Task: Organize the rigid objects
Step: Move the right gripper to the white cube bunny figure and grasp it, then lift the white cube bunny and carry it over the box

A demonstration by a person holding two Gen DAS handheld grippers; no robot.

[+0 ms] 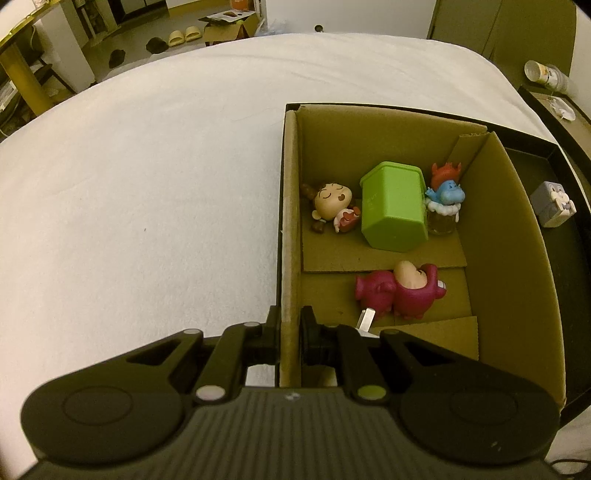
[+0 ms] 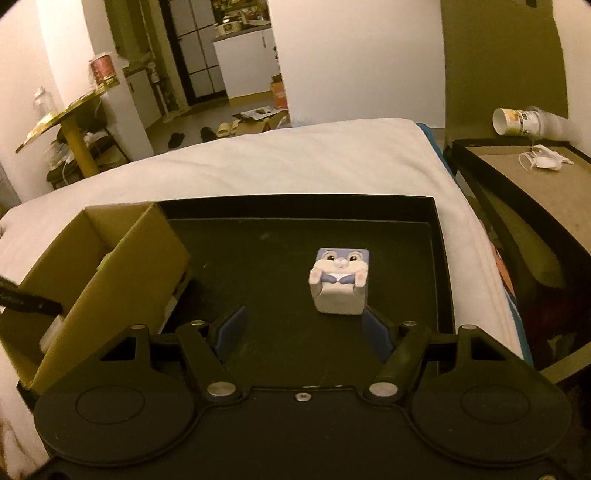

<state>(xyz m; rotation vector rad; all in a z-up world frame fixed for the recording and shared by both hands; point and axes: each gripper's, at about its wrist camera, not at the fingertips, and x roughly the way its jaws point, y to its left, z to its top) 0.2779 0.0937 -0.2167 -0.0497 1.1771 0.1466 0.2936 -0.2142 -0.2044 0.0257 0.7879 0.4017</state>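
Observation:
My left gripper (image 1: 290, 321) is shut on the left wall of the cardboard box (image 1: 290, 221), one finger outside and one inside. In the box lie a sleeping doll figure (image 1: 332, 206), a green bin (image 1: 393, 210) on its side, a blue figure with red hair (image 1: 445, 195) and a pink figure (image 1: 402, 291). My right gripper (image 2: 303, 321) stands open over the black tray (image 2: 258, 258). A bunny cube (image 2: 340, 282) sits on the tray just beyond the fingertips, nearer the right pad, and nothing is between the pads. The cube (image 1: 554, 205) also shows in the left wrist view.
Box (image 2: 110, 258) and tray rest on a white bed (image 1: 147, 184). Right of the bed stands a side table (image 2: 535, 184) with a tipped cup (image 2: 517, 120). On the floor behind are a cardboard carton (image 1: 225, 29) and slippers (image 1: 184, 35).

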